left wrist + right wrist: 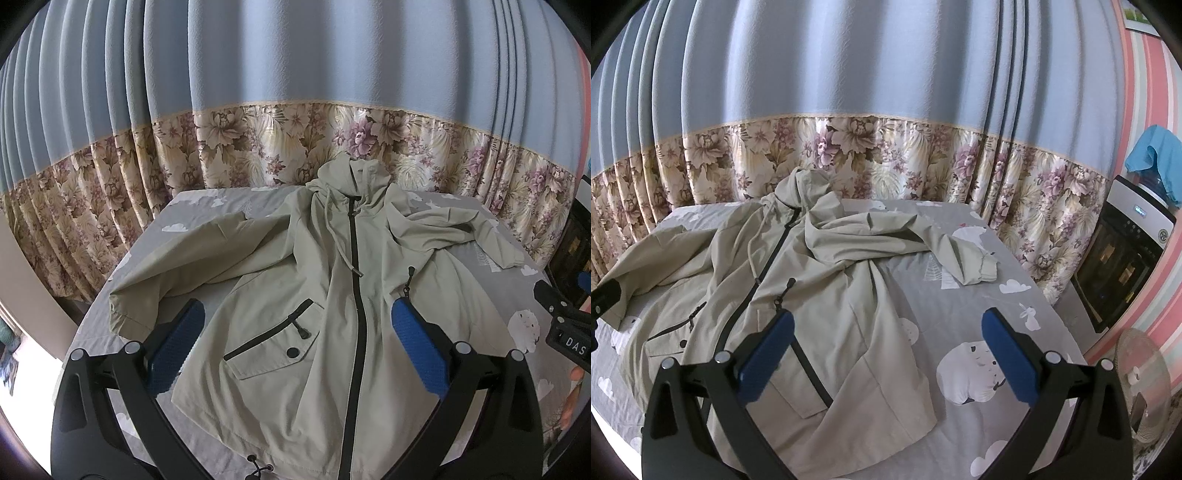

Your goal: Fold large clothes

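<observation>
— On the bed (207,221), why is the jacket (295,295) laid out like that?

— Front up and zipped, hood (351,173) toward the curtain (295,55), so I'd guess it's spread flat ready for folding. The sleeves still sprawl out to both sides, one of them (964,262) rumpled.

— And the tools?

— Both hover above the lower half, touching nothing. The left gripper (295,347) has its blue pads wide apart over the zip and pocket (273,339); the right gripper (886,354) is spread just as wide, over the jacket's edge and the bare sheet.

— So no fold yet?

— None that I can see. A sleeve looks the likely first grab.
</observation>
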`<state>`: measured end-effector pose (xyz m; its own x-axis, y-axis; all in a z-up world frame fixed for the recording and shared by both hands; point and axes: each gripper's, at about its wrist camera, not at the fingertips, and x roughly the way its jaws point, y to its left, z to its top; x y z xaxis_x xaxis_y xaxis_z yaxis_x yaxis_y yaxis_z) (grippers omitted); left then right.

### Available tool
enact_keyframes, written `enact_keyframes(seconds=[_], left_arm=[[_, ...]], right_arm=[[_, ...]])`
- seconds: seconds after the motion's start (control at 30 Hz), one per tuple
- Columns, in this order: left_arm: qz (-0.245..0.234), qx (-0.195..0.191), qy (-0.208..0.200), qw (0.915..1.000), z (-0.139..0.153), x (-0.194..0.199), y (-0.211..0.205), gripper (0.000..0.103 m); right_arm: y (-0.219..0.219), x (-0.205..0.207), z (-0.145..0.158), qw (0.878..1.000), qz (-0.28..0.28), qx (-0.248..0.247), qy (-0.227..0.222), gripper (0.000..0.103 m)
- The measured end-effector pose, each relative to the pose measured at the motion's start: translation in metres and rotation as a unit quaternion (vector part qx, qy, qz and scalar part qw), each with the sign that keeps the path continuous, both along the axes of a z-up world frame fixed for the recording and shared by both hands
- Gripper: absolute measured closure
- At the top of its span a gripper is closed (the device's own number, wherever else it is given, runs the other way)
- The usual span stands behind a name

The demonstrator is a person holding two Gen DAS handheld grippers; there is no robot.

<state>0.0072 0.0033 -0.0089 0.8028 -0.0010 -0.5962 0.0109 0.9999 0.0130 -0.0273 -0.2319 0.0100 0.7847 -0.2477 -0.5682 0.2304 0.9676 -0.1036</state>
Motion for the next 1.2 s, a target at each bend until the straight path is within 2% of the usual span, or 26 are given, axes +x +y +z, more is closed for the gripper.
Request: enact_keyframes(seconds=[0.73, 1.2], left_arm=[[0.001, 0.001, 0.003, 1.0, -0.005, 0.002, 0.001, 0.003], [0.003, 0.0, 0.006, 1.0, -0.014, 0.003, 0.001, 0.003]], right_arm=[[0.001, 0.004, -0.004, 1.0, 0.003, 0.002, 0.004, 0.002], [0.01, -0.001, -0.002, 0.999, 0.018, -0.033, -0.019, 0.002]])
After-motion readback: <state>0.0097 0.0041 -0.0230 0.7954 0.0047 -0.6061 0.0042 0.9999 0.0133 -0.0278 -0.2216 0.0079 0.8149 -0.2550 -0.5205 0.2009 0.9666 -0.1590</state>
